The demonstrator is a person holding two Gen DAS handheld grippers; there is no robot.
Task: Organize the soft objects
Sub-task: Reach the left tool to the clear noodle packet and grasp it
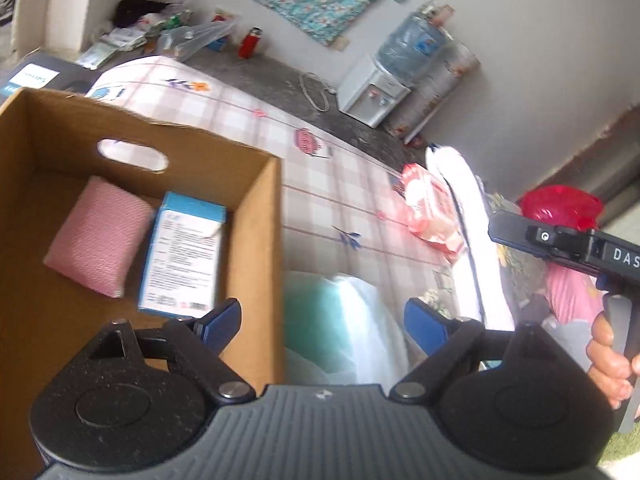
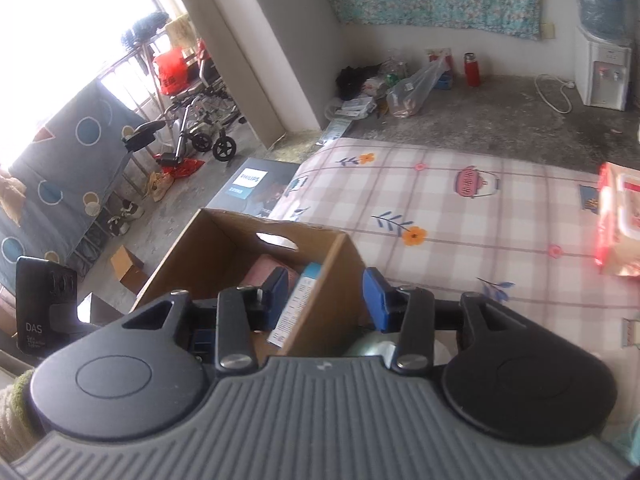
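Note:
An open cardboard box (image 1: 256, 208) stands on a checked sheet (image 1: 340, 184). Inside it lie a pink cushion (image 1: 98, 236) and a blue-and-white packet (image 1: 184, 256). My left gripper (image 1: 320, 316) is open above the box's near right corner, over a teal soft item in clear plastic (image 1: 332, 312), and grips nothing. A red-and-pink packet (image 1: 428, 208) and a white cloth (image 1: 468, 216) lie further right. In the right wrist view my right gripper (image 2: 326, 284) is open over the box (image 2: 224, 236), its jaws empty. The cushion (image 2: 260, 272) and the blue-and-white packet (image 2: 300, 300) show below it.
A person's hand (image 1: 608, 356) holds the other gripper's handle at the right. A red plastic bag (image 1: 560, 204) lies beyond. A water dispenser (image 2: 604, 76), red bottle (image 2: 473, 69), floor clutter (image 2: 384, 84), a Philips carton (image 2: 256, 188) and a wheelchair (image 2: 200, 120) surround the sheet.

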